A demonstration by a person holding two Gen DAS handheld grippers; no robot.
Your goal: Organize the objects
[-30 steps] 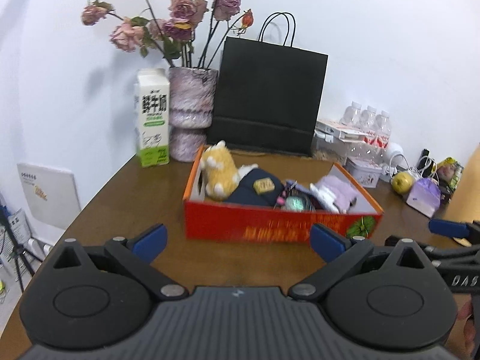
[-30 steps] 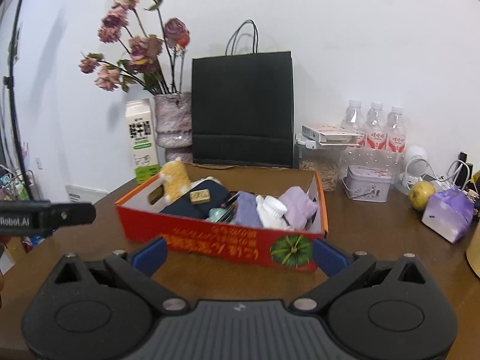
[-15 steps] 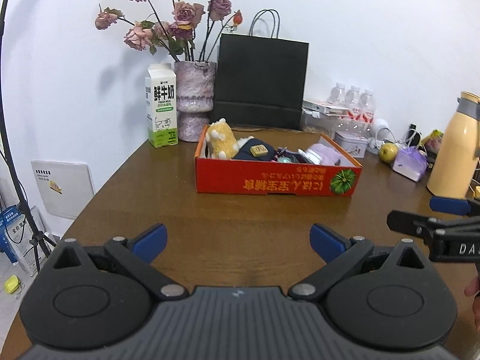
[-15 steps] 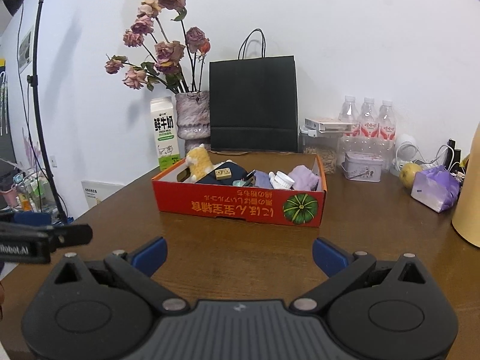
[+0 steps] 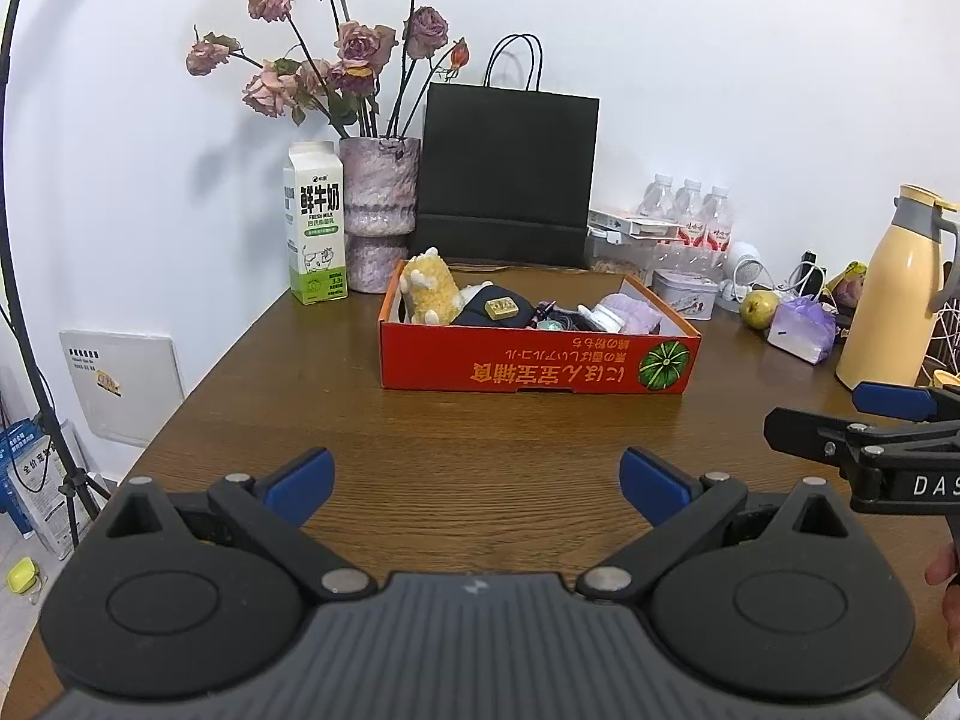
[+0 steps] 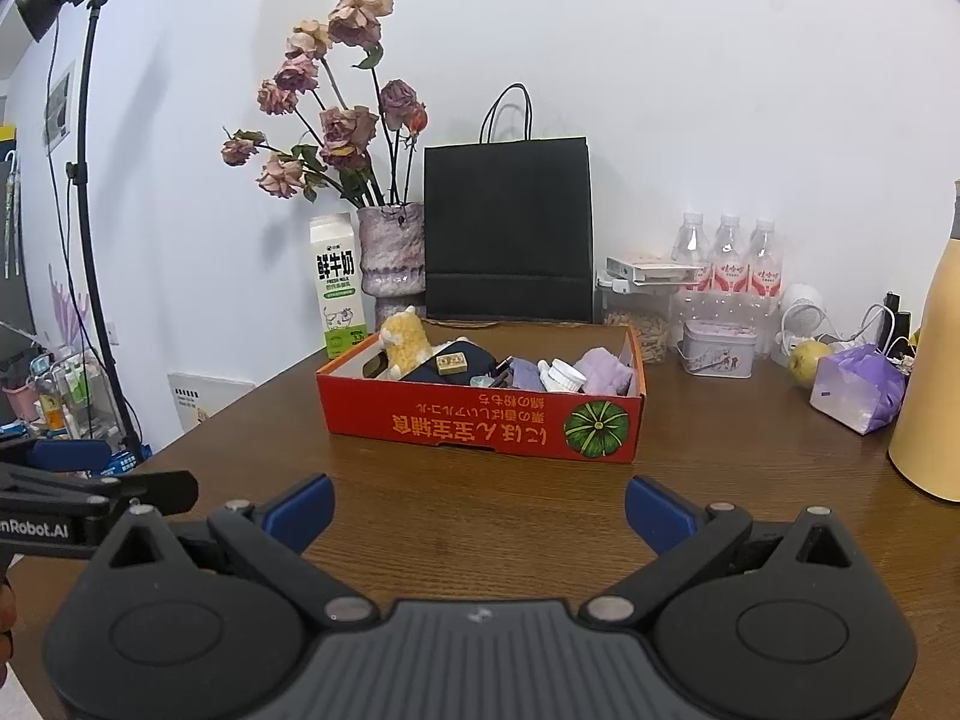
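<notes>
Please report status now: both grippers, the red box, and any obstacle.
Left gripper open, empty. Right gripper open, empty. Red box on table, full, untouched. Path to it clear.

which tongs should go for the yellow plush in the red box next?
Probably left. The yellow plush sits at the red box's left end, nearer the left tongs. The right tongs face the pumpkin end. Both are open, empty and back from the box.

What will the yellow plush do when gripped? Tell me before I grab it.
The plush looks fluffy, so it will probably squash between the fingers and weigh little. It leans in the red box corner against dark fabric, so it may flop over once freed.
</notes>
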